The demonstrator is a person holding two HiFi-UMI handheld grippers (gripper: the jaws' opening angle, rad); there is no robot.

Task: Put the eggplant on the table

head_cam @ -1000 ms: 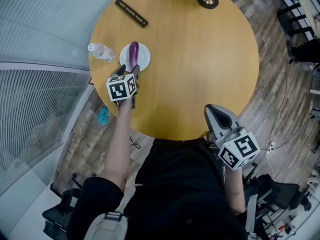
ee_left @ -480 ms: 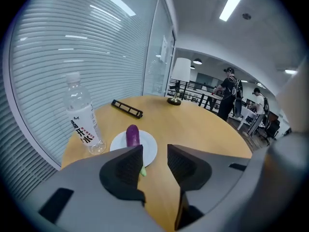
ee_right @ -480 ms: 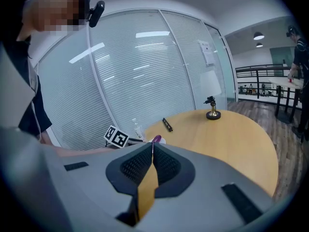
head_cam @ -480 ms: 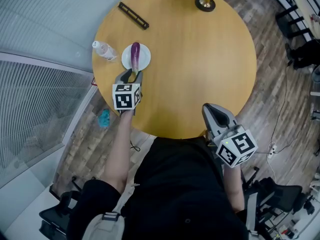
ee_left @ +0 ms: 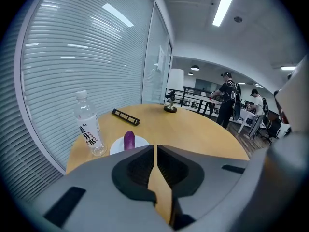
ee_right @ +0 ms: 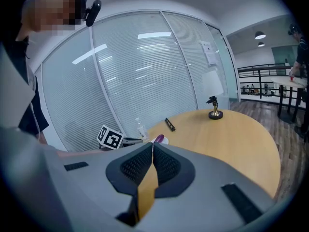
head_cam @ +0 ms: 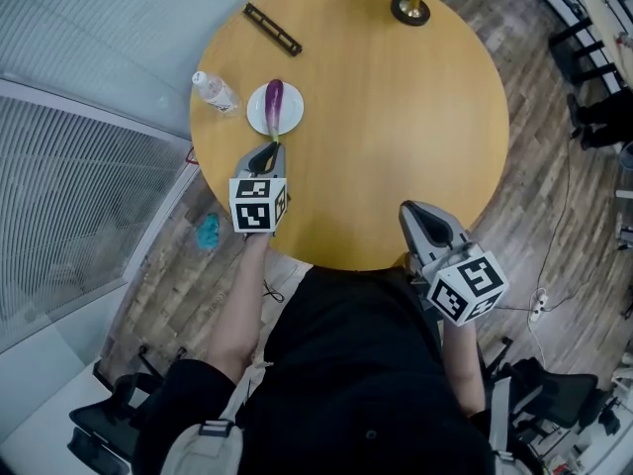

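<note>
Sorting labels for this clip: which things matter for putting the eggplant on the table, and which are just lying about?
For the job: eggplant, white plate under it, round table.
Lying about: water bottle, black bar, brass-based stand.

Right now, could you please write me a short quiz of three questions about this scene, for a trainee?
1. Choose one. The eggplant lies on: A) the bare table, B) the white plate, C) the floor.
2. True or false: the right gripper holds the eggplant.
3. Fill in: the clear thing standing upright beside the white plate is a ____.

Key: 1 B. 2 false: its jaws are shut on nothing. 3 bottle.
</note>
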